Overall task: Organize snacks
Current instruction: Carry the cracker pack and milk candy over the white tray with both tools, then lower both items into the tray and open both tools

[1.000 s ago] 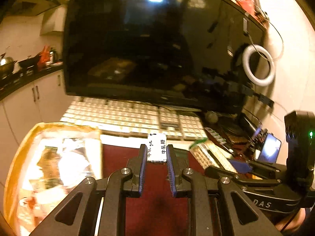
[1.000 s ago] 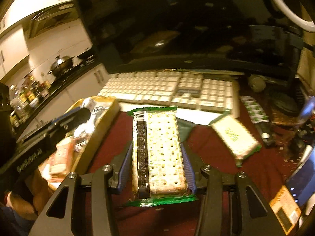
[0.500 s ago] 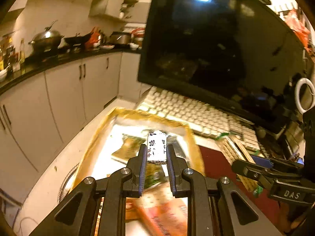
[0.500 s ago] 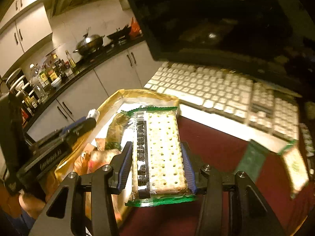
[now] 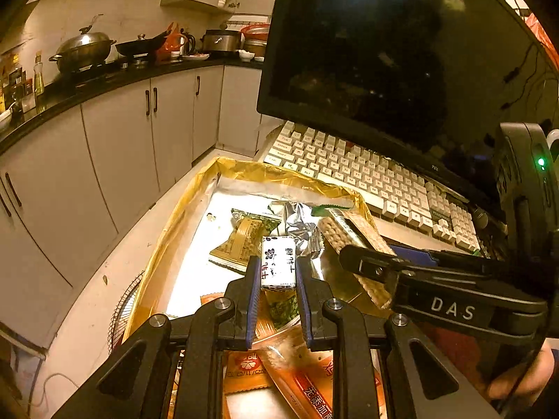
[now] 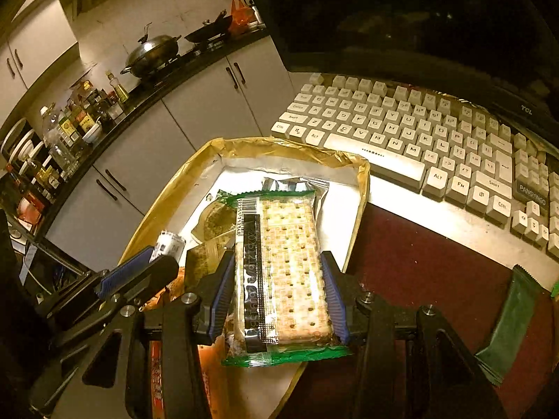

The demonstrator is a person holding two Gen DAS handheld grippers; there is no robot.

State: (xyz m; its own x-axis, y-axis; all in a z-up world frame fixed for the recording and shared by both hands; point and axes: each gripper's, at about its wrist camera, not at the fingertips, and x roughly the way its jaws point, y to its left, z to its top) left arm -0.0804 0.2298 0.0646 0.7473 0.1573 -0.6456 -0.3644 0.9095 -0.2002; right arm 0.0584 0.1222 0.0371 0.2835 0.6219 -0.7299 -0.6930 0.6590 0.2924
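Gold foil lines the open box (image 5: 195,209) that fills the lower centre of both views, and I have carried both snacks over it because that is where they belong. My left gripper (image 5: 278,272) is clamped tight on a small white milk candy (image 5: 278,262), pinched by its long sides so the printed face looks up; it hangs above the packets already lying inside, a brown-and-green wrapped biscuit (image 5: 244,237) and orange sachets (image 5: 300,377) nearer the bottom edge. My right gripper (image 6: 279,293) holds a cracker pack (image 6: 283,272) with green end seals, jaws partly spread because the pack is wide, gripped across its width so it lies flat and can be laid down flat. In the right wrist view that pack sits above the box's right half, close to its rim by the dark red mat (image 6: 419,272).

I judge both pieces ready to be let go, though the two tools are close together, so one should drop first. A second green wrapper (image 6: 510,321) at the lower right, on the mat below the keyboard (image 6: 419,129), looks like the next one to fetch.
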